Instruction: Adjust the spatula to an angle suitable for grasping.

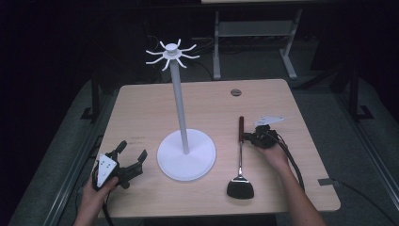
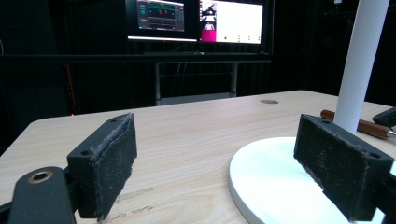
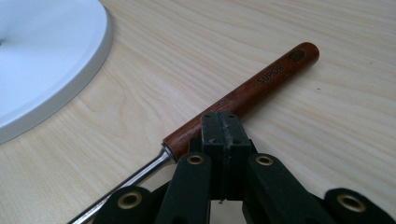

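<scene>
Near left on the bench [image 1: 141, 108]: left gripper [image 1: 132, 157], fingers spread wide and empty – idle beside the white hook stand [image 1: 186, 155]. Right: right gripper [image 1: 249, 137], fingers pressed together at the wooden handle of the flat-lying spatula [image 1: 241, 160] – apparently ready for lifting toward the hooks.

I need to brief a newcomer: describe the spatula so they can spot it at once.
Start at the white stand with its tall pole in the middle of the table. Just to its right lies the spatula, next to the right gripper. It alone has a reddish wooden handle, metal shaft and black blade.
</scene>
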Demonstrator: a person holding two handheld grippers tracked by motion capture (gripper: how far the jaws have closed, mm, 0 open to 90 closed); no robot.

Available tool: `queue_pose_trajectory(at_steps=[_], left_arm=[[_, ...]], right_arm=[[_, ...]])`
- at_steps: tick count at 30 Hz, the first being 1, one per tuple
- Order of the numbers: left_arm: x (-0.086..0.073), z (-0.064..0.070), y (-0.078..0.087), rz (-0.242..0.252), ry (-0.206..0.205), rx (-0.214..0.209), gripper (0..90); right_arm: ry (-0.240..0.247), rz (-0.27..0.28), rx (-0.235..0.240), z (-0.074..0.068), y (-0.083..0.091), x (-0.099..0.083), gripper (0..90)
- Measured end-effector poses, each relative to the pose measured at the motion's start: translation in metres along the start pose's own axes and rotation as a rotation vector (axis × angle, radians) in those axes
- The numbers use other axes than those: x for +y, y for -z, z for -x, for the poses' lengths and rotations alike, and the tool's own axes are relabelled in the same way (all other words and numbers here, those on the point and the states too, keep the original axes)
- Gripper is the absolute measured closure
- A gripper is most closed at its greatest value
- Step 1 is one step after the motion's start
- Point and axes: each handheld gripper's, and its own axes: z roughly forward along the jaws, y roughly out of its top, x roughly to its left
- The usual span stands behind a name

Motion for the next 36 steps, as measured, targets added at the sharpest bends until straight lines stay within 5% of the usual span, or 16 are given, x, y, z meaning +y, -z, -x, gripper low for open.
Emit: queue_pose_trajectory(at_steps=[36], left_arm=[[0.0, 0.001, -0.001, -0.007, -0.001, 0.017, 12.8]], right_arm=[[0.111, -0.04, 0.086, -0.046, -0.024, 0.014, 89.5]])
